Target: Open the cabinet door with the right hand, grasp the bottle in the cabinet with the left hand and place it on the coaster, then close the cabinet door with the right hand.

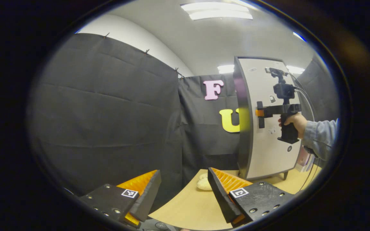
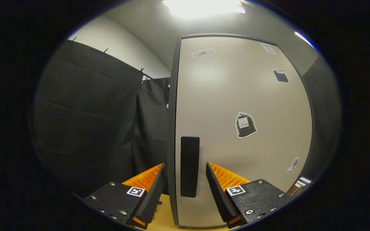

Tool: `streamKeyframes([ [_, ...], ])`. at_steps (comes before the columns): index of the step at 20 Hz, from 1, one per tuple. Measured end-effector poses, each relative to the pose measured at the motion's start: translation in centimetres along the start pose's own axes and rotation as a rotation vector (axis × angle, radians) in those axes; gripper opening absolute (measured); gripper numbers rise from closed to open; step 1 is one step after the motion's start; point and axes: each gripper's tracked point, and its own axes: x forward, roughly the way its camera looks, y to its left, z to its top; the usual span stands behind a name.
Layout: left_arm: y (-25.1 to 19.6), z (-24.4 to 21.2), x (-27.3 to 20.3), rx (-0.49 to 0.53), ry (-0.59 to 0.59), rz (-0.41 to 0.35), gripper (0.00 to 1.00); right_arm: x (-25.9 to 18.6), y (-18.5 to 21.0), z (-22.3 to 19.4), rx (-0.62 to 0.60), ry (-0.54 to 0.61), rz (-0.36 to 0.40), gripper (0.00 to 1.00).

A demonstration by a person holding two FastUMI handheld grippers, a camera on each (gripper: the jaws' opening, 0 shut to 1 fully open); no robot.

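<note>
The right gripper (image 2: 185, 179) has its fingers apart around the door's black handle (image 2: 189, 166) — not squeezing yet — so it could slip off, while the left gripper (image 1: 184, 189) waits open.

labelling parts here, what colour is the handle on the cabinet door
Black: a plain upright bar handle on the pale cabinet door, clearest in the right gripper view.

Black cloth (image 1: 108, 106) hangs as the booth's wall on the left and far side, a white wall (image 1: 133, 35) rises above it, ceiling lights (image 1: 217, 11) glow overhead, and a tan bench (image 1: 191, 205) lies near.
</note>
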Motion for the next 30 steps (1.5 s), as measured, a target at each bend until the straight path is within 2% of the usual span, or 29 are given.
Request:
streamKeyframes([
  [3, 0.6, 0.0, 0.0, -0.004, -0.005, 0.013, 0.86, 1.6, -0.2, -0.8, 0.008, 0.052, -0.036, 0.58],
  [6, 0.9, 0.2, 0.0, -0.009, -0.011, 0.013, 0.88, 2.4, -0.7, -1.4, 0.020, 0.108, -0.068, 0.49],
  [7, 1.0, -0.1, 0.0, -0.016, -0.009, 0.009, 0.88, 2.5, -0.6, -1.5, 0.038, 0.118, -0.069, 0.40],
  [9, 0.7, -0.2, 0.1, -0.028, -0.004, 0.003, 0.88, 2.3, -0.6, -1.6, 0.075, 0.149, -0.051, 0.31],
  [11, 0.3, 0.0, 0.1, -0.039, -0.007, -0.007, 0.86, 2.1, -0.6, -1.5, 0.064, 0.161, -0.034, 0.25],
  [16, -0.7, 0.5, -0.3, -0.023, -0.021, -0.043, 0.88, 0.9, -0.3, -1.2, 0.075, 0.160, 0.014, 0.22],
  [30, -8.0, 1.8, 0.0, -0.015, -0.044, -0.186, 0.87, -1.7, -0.9, -1.0, 0.087, 0.181, 0.157, 0.23],
])
